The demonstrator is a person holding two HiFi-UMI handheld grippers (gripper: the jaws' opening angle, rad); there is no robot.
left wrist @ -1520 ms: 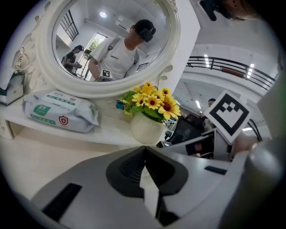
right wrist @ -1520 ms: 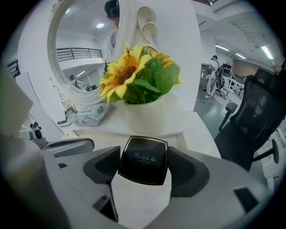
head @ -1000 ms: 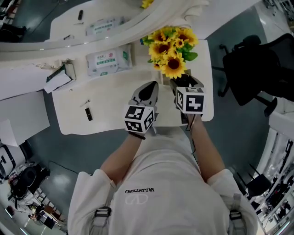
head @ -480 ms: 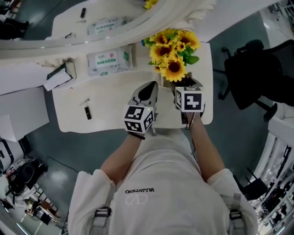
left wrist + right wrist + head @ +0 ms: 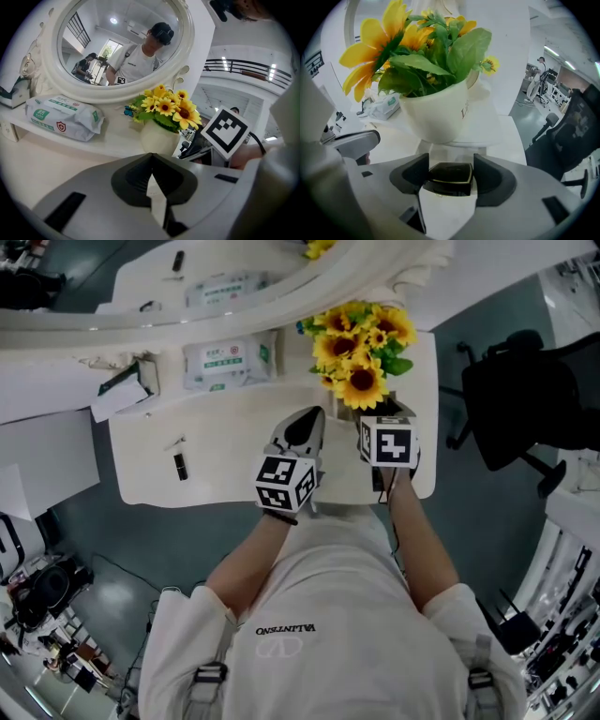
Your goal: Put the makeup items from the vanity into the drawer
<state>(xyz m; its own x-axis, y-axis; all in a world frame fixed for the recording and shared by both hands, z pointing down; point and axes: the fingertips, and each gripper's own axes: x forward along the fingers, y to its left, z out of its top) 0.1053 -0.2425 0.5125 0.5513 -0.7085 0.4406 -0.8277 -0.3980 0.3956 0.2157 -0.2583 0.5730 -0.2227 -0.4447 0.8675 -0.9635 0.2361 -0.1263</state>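
My right gripper [image 5: 451,172] points down at the vanity top just in front of the flower vase [image 5: 436,117]. Its jaws have just been closing, and they now hold a small black compact with a gold rim [image 5: 450,176], a pad against each side. In the head view this gripper [image 5: 381,412] sits under the sunflowers [image 5: 361,343]. My left gripper [image 5: 151,159] is shut with nothing in it and hovers over the vanity top [image 5: 225,442] just left of the right one [image 5: 300,427]. A small black tube [image 5: 180,466] lies at the vanity's left.
A pack of wipes [image 5: 228,360] lies at the back by the round mirror [image 5: 122,42]. An open white box [image 5: 127,385] stands at the back left, and a thin stick [image 5: 174,443] lies near the tube. A black office chair [image 5: 525,399] stands right of the vanity.
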